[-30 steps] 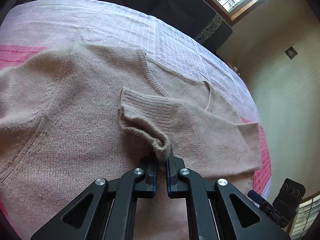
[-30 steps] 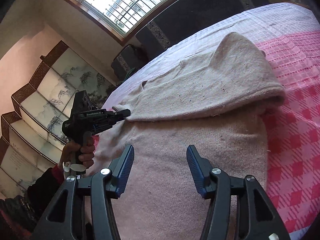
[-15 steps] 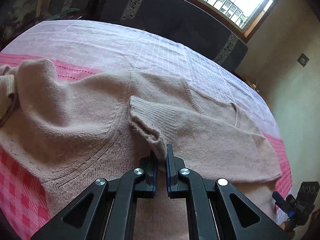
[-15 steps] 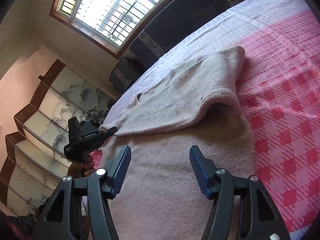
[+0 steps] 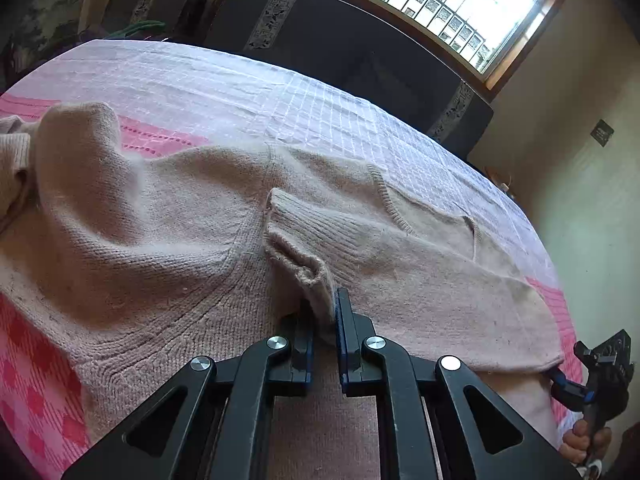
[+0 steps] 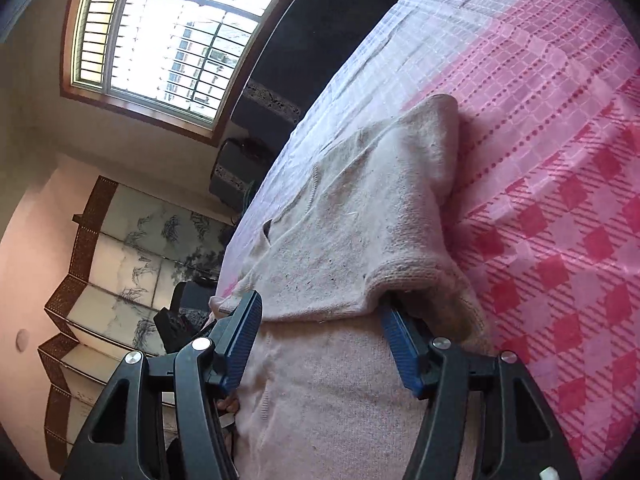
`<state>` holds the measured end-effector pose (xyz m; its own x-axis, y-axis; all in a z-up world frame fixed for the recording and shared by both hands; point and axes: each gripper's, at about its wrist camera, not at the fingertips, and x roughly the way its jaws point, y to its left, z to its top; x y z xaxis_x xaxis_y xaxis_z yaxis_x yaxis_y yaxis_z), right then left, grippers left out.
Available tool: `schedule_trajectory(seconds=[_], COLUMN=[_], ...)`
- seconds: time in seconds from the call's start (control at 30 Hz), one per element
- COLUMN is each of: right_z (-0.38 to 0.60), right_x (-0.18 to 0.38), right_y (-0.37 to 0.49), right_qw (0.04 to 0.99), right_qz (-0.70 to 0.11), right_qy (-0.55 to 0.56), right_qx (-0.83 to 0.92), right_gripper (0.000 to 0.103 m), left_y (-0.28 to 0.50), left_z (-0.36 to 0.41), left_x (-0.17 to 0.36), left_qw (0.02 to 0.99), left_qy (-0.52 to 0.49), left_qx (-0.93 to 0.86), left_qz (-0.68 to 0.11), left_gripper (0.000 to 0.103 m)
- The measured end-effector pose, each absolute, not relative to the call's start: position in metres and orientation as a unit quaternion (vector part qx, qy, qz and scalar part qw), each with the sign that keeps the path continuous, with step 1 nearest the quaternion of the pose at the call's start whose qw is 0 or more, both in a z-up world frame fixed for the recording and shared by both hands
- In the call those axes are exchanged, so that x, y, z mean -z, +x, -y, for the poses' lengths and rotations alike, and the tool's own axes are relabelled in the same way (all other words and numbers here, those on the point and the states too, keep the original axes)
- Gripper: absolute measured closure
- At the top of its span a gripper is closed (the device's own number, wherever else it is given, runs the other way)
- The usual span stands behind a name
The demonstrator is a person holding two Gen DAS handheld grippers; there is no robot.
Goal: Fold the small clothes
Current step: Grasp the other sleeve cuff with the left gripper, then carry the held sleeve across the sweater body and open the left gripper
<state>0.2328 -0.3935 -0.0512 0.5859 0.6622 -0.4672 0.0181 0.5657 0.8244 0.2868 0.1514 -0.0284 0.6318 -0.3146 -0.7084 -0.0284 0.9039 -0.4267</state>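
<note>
A beige knit sweater (image 5: 168,248) lies spread on the bed, with both sleeves folded across its body. My left gripper (image 5: 322,300) pinches the ribbed sleeve cuff (image 5: 304,240) low over the sweater's middle, and its jaws are starting to open. My right gripper (image 6: 320,304) stands open at the edge of the other folded sleeve (image 6: 360,216). Its right fingertip (image 6: 394,320) is tucked under that fold, while its left one rests above the fabric. The right gripper (image 5: 600,364) also shows in the left wrist view, at the far right.
The bed has a pink checked cover (image 6: 560,240) with a pale lilac part (image 5: 240,92) toward the dark sofa (image 5: 360,44) under the window. A folding screen (image 6: 132,248) stands left of the bed. A hand (image 5: 580,444) grips the right tool.
My left gripper carried the cuff across the sweater and lowered it. My right gripper rolled and moved forward to the folded sleeve's edge, and one finger slipped under the fold.
</note>
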Motion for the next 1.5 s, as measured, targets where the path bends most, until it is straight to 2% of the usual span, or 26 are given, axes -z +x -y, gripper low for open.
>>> schedule_trajectory(seconds=[0.1,0.17,0.23,0.3,0.37,0.4,0.53,0.67,0.73,0.77,0.87,0.9,1.0,1.1,1.27,1.37,1.43,1.5], right_z=[0.411,0.419,0.415,0.415,0.415,0.415,0.418,0.425,0.427,0.427,0.419,0.415,0.396,0.382,0.399,0.419,0.436,0.434], right_x=[0.053,0.058,0.060,0.060,0.061,0.057,0.008,0.003,0.010,0.015,0.030,0.029,0.034,0.026,0.026,0.019,0.005,-0.007], right_y=[0.225,0.219,0.218,0.214,0.212,0.208,0.207,0.274,0.303,0.315,0.329,0.331,0.341,0.347,0.354,0.348,0.336,0.318], right_qw=[0.798,0.798,0.811,0.818,0.804,0.807,0.874,0.868,0.868,0.866,0.861,0.870,0.870,0.886,0.892,0.896,0.903,0.905], right_qz=[-0.367,-0.362,-0.375,-0.378,-0.385,-0.386,-0.347,-0.417,-0.441,-0.456,-0.474,-0.466,-0.478,-0.461,-0.451,-0.437,-0.409,-0.390], right_qy=[0.459,0.471,0.441,0.427,0.442,0.432,0.322,0.247,0.213,0.198,0.171,0.153,0.101,0.016,0.006,0.061,0.124,0.148], right_qx=[-0.131,-0.101,-0.085,-0.075,-0.106,-0.118,-0.109,-0.107,-0.082,-0.064,-0.062,-0.057,-0.072,-0.052,-0.039,-0.037,-0.047,-0.083], right_gripper=[0.048,0.059,0.081,0.088,0.086,0.081,0.080,0.076,0.065,0.063,0.062,0.063,0.092,0.096,0.096,0.096,0.089,0.089], left_y=[0.287,0.286,0.285,0.283,0.283,0.283,0.282,0.281,0.282,0.282,0.282,0.282,0.282,0.282,0.281,0.281,0.280,0.280], left_z=[-0.148,-0.148,-0.151,-0.160,-0.166,-0.166,-0.160,-0.160,-0.161,-0.161,-0.161,-0.161,-0.162,-0.162,-0.163,-0.163,-0.163,-0.163], left_x=[0.027,0.026,0.026,0.027,0.029,0.029,0.027,0.028,0.028,0.029,0.029,0.029,0.029,0.029,0.029,0.029,0.029,0.029], left_qw=[0.886,0.888,0.889,0.887,0.884,0.884,0.889,0.888,0.888,0.887,0.888,0.888,0.887,0.887,0.887,0.887,0.887,0.887], left_qy=[-0.187,-0.184,-0.190,-0.210,-0.227,-0.225,-0.208,-0.213,-0.216,-0.217,-0.216,-0.215,-0.220,-0.222,-0.220,-0.221,-0.221,-0.220], left_qx=[0.069,0.060,0.043,0.031,0.034,0.032,0.024,0.024,0.026,0.026,0.026,0.026,0.028,0.029,0.029,0.029,0.030,0.029], left_qz=[-0.419,-0.418,-0.414,-0.409,-0.408,-0.408,-0.408,-0.406,-0.406,-0.406,-0.405,-0.406,-0.405,-0.404,-0.404,-0.404,-0.404,-0.404], left_gripper=[0.091,0.091,0.091,0.091,0.091,0.091,0.091,0.091,0.091,0.091,0.091,0.091,0.091,0.091,0.090,0.090,0.090,0.090])
